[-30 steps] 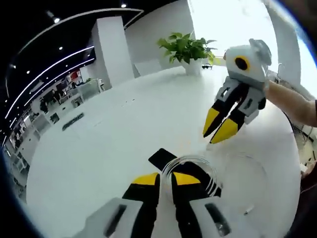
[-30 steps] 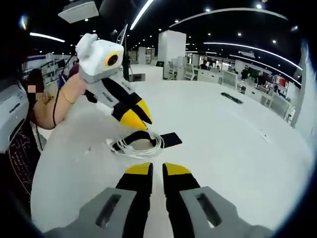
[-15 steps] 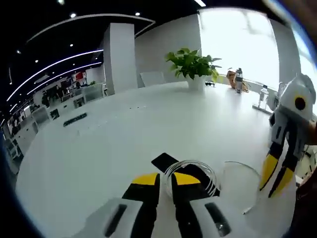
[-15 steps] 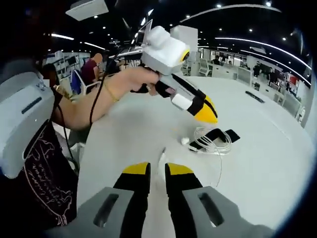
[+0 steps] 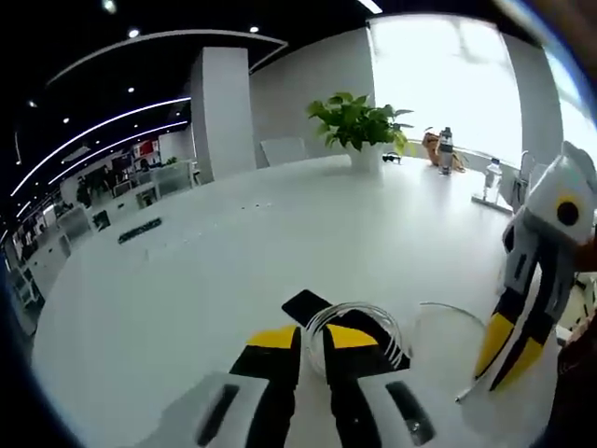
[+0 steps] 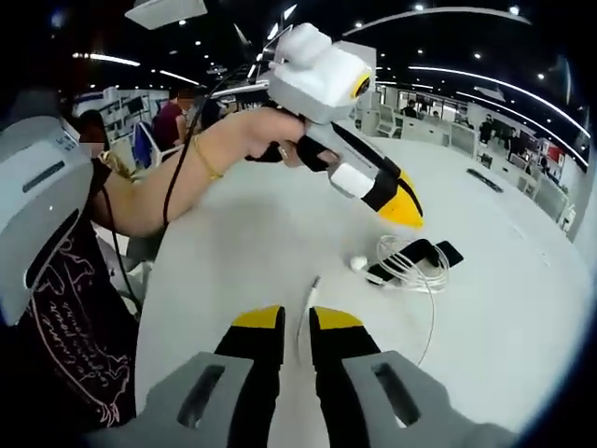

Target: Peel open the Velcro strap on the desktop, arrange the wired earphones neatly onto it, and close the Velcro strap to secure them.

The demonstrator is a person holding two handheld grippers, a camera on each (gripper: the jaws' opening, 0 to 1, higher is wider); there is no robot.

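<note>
Left gripper (image 5: 312, 336) and right gripper (image 6: 297, 319), jaws narrow and empty; coiled earphones (image 6: 410, 266) on black strap (image 6: 446, 253); potted plant (image 5: 357, 121) beyond.

The left gripper view is looking forward along its own tool (image 5: 312, 338), low over the white surface (image 5: 187, 299) and close to the coiled earphones (image 5: 359, 322) and the black strap (image 5: 306, 304). It is facing a potted plant (image 5: 359, 117) and bright windows beyond the far edge.

The right gripper view is riding higher and farther back, looking down along its own tool (image 6: 297, 320) across the same surface (image 6: 233, 243) toward the open office. It is seeing the earphones (image 6: 410, 271) and the strap (image 6: 438, 252) from the opposite side, near but not close.

Both views are sharing the earphones, the strap and the surface around them. Each is also catching the other tool: the right one (image 5: 504, 350) at the left view's right edge, the left one (image 6: 403, 210) above the coil in the right view.
</note>
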